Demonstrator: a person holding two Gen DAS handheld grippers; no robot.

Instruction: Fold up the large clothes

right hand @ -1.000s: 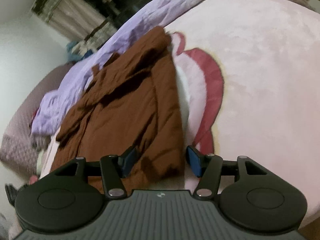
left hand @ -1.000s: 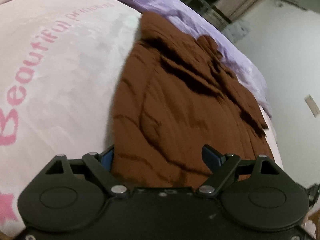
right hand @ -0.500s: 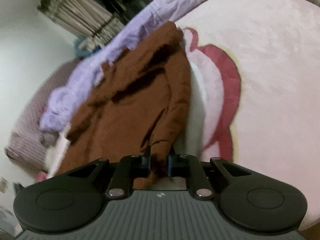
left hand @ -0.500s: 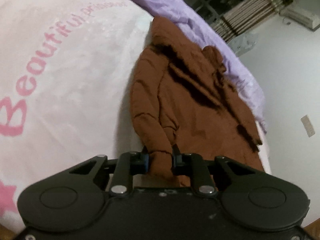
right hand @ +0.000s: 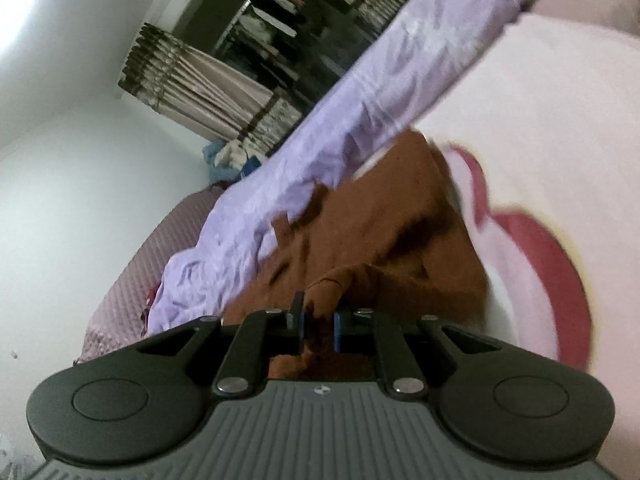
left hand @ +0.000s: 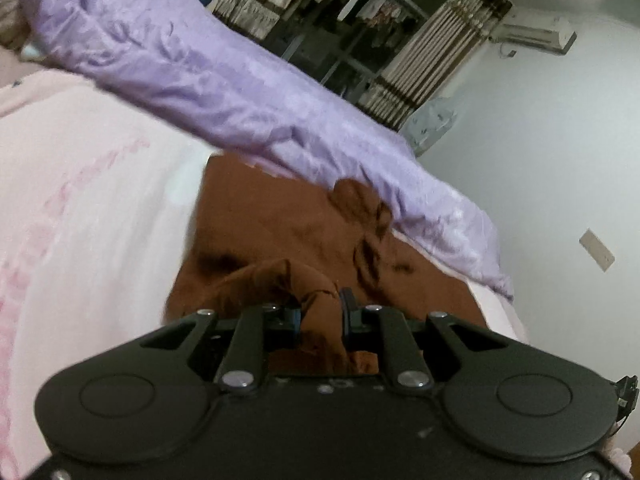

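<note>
A large brown garment (left hand: 280, 224) lies on a pink blanket (left hand: 80, 240) on a bed. My left gripper (left hand: 320, 314) is shut on a bunched brown edge of it and holds that edge lifted over the rest of the garment. In the right wrist view the same brown garment (right hand: 380, 220) lies beside a red print on the pink blanket (right hand: 560, 120). My right gripper (right hand: 318, 320) is shut on another lifted edge of the brown cloth. The cloth hides the inner faces of both pairs of fingers.
A crumpled purple quilt (left hand: 240, 92) lies along the far side of the garment, also in the right wrist view (right hand: 340, 132). Behind it are striped curtains (left hand: 432, 60) and a dark window. A white wall (left hand: 540, 160) stands to the right. A mauve quilted surface (right hand: 132, 276) lies at left.
Both grippers closed on the near edge of the brown garment, then lifted it and carried it forward toward the purple quilt, so the garment now looks shorter and doubled over.
</note>
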